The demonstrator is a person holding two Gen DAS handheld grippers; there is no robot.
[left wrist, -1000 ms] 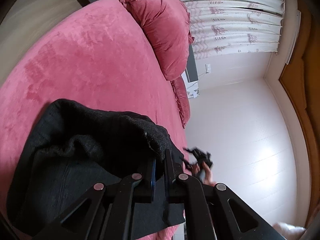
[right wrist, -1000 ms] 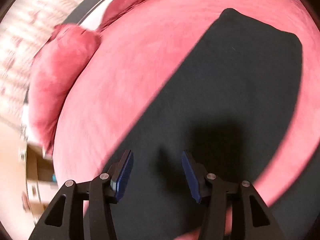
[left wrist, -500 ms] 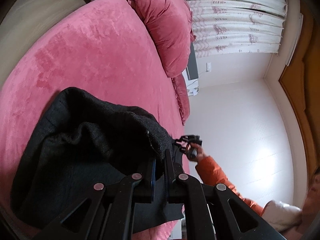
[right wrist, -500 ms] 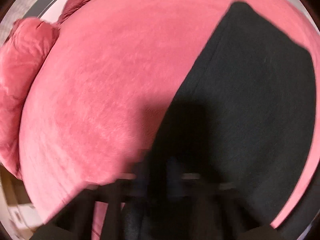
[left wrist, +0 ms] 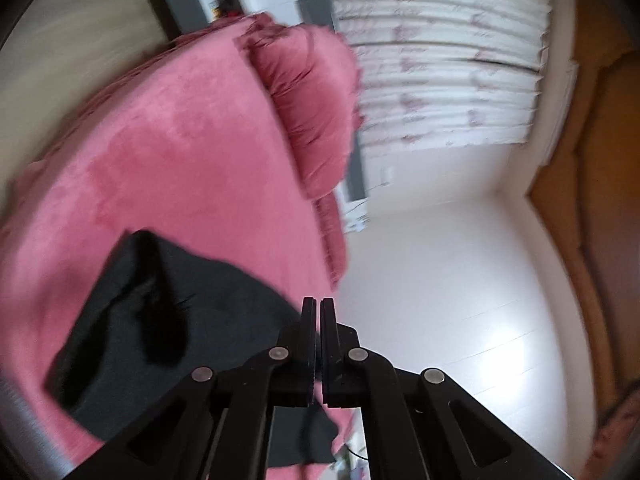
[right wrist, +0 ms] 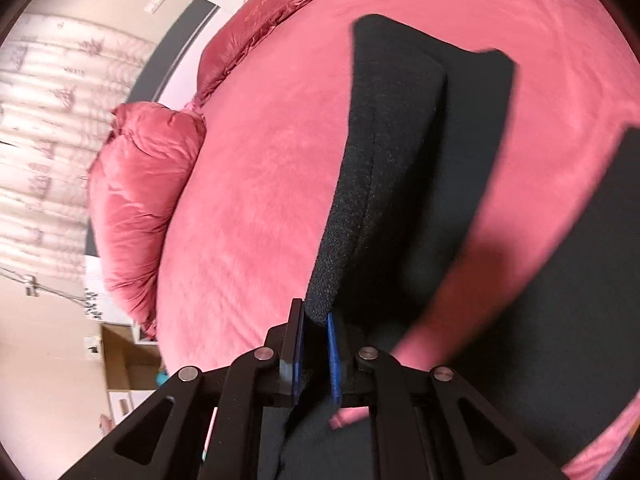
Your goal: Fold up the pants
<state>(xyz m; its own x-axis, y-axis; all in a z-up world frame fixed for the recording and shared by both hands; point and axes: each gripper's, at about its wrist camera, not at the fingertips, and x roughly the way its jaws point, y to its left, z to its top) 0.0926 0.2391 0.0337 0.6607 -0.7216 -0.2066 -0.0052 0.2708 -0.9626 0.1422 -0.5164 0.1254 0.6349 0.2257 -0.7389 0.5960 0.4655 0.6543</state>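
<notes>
On red bed: right claw pinching black pants edge; left claw pressed together, empty — view blurred.

bed: big round one in pink-red velvety fabric, fills most of both views
pillows: two matching pink-red ones at the far edge of the bed, a puffy one and a flatter one beside it
curtains: white pleated with a faint purplish print, hanging behind the pillows
headboard/wall panel: grey strip running behind the pillows
floor: white and glossy, with a bright patch of light reflecting off it
wood: orange-brown panelling on the right edge of the left view
boxes: cardboard ones on the floor past the bed edge
</notes>
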